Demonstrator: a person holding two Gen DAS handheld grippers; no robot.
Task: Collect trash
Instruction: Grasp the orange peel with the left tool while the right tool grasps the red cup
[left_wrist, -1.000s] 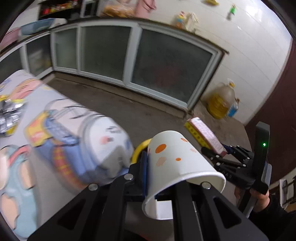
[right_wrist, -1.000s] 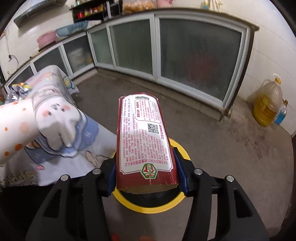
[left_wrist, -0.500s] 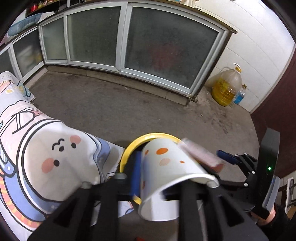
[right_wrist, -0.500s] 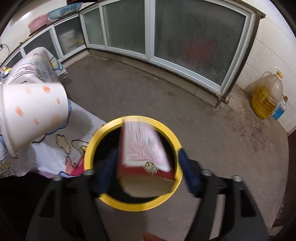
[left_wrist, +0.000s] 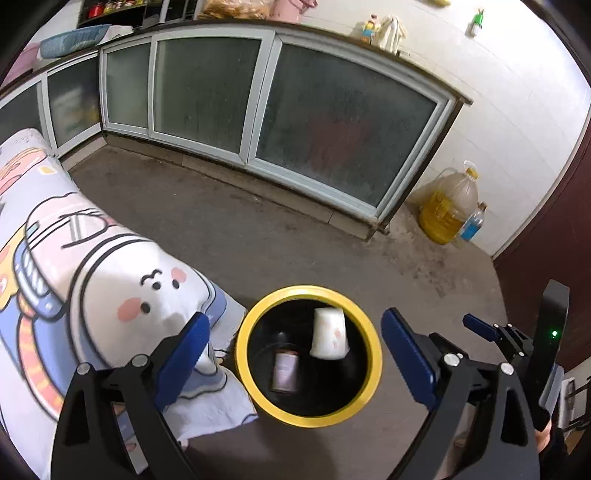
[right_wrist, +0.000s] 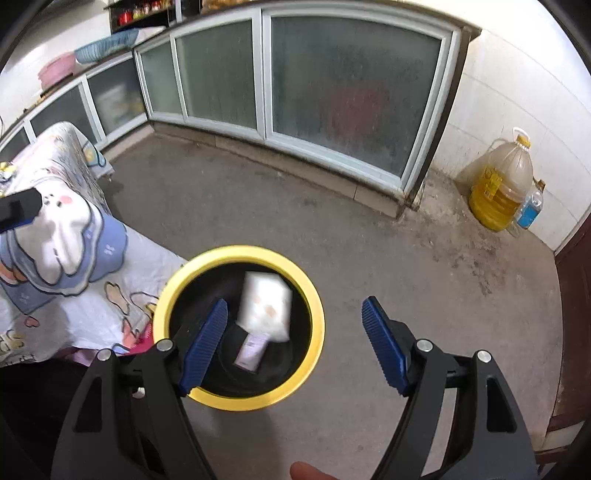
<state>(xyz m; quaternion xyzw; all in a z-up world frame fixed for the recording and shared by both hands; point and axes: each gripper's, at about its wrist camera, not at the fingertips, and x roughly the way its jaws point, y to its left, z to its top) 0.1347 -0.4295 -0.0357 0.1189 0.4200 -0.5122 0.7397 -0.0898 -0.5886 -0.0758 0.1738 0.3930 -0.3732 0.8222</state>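
A black bin with a yellow rim (left_wrist: 372, 354) stands on the floor under both grippers. Inside it, a white paper cup with orange dots (left_wrist: 328, 334) is falling upside down, blurred. A red box with a white label (left_wrist: 284, 371) lies at the bottom. My left gripper (left_wrist: 295, 319) hangs over the bin, its jaws opening wide with nothing held between them. In the right wrist view the bin rim (right_wrist: 314, 295), the cup (right_wrist: 264, 306) and the box (right_wrist: 253, 349) show below my right gripper (right_wrist: 295, 306), which is open and holds nothing.
A table under a cartoon-print cloth (left_wrist: 92, 295) touches the bin's left side. A yellow oil jug (left_wrist: 448, 206) and a small blue bottle (left_wrist: 472, 225) stand in the far right corner. Frosted-glass cabinet doors (left_wrist: 207, 92) line the back, and a dark red door (right_wrist: 576, 295) is at right.
Both grippers moved over the bin and opened. The right let go of the red box, then the left let go of the paper cup; both dropped into the bin.
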